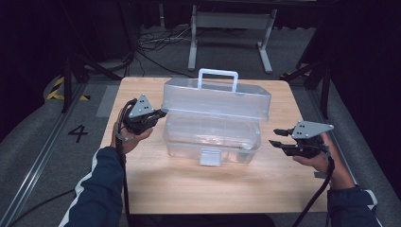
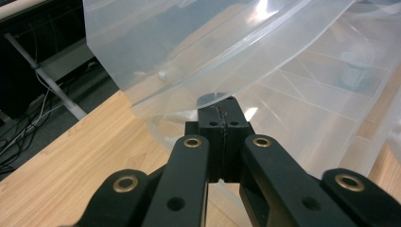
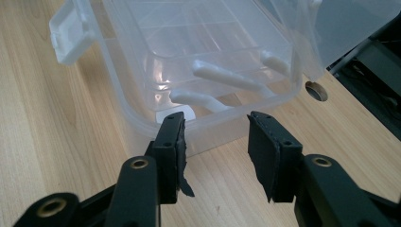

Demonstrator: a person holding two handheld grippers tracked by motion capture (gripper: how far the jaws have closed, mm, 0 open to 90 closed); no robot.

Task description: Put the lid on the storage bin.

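Material: clear, frosted plastic storage box w/ a hinged lid, white carry handle on top and a white front latch tab.
Box location: sat mid pale wooden table, latch side facing the person; lid was raised partway, front edge lifted off the base.
Left gripper: black two-jaw tool w/ grey three-cornered plate, held in left hand at the box's left end. Jaws were pressed together, tips up against the lid's lower edge; couldn't tell if lid rim was pinched between them or just resting on top.
Right gripper: black, grey plate, in right hand, off the box's right end, near but not touching. Jaws stood apart, nothing between them.
Right gripper view: box's corner just ahead of the pads; white moulded ribs seen thru the wall; round cable hole in tabletop beyond.
Sleeves: dark blue w/ white stripe.
Bkgd: grey floor, white table frame, a "4" marked on floor.
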